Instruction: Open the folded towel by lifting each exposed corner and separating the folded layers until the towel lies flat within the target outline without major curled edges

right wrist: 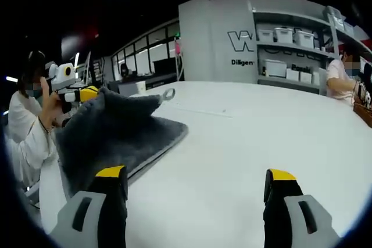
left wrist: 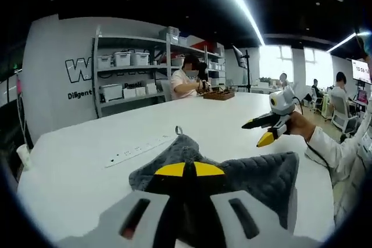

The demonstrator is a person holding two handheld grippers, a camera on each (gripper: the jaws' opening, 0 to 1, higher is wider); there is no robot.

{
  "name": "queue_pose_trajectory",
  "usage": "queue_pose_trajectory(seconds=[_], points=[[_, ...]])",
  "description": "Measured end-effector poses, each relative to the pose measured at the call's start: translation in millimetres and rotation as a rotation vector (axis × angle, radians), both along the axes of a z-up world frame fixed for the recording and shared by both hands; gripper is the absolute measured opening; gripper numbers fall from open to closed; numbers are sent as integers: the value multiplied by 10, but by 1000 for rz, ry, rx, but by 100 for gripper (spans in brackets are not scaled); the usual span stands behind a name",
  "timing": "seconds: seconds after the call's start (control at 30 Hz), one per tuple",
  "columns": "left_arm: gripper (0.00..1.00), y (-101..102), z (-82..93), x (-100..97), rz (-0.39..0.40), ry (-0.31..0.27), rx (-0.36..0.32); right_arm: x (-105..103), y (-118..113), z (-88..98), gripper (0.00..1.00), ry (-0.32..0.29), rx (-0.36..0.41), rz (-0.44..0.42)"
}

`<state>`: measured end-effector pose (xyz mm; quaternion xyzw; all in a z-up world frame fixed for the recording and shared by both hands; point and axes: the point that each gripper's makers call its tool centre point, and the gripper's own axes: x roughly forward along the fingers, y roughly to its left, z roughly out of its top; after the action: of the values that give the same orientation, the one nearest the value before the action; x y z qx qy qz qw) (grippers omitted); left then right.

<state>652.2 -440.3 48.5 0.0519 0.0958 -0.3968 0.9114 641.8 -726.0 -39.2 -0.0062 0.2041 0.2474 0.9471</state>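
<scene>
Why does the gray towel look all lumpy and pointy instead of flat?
The left gripper is shut on the gray towel, pulling one part up off the white table into a peak. The right gripper is open and apart from it. Nothing looks spilled or broken.

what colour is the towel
Dark grey. The towel shows best in the right gripper view, where the left gripper lifts one corner off the white table.

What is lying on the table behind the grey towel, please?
Behind the grey towel, a white power strip lies flat on the white table; farther back sits a brown tray. The left gripper lifts the towel, so anything under it is hidden.
</scene>
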Motion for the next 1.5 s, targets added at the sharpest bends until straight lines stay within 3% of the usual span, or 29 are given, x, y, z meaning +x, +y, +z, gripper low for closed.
queue_pose_trajectory(seconds=[0.13,0.4,0.83,1.07,1.5], points=[[1,265,43,23,40,3,-41,-1,16,-24,98,8,-10,4],[1,703,-49,-35,100,24,-57,5,36,-60,98,19,-30,10],[1,1374,-555,-17,207,124,-65,6,71,-176,98,49,-60,19],[1,1566,-798,-51,246,175,-64,12,58,-206,98,56,-67,17],[1,1855,-1175,-17,331,267,61,-3,59,-228,98,62,-76,21]])
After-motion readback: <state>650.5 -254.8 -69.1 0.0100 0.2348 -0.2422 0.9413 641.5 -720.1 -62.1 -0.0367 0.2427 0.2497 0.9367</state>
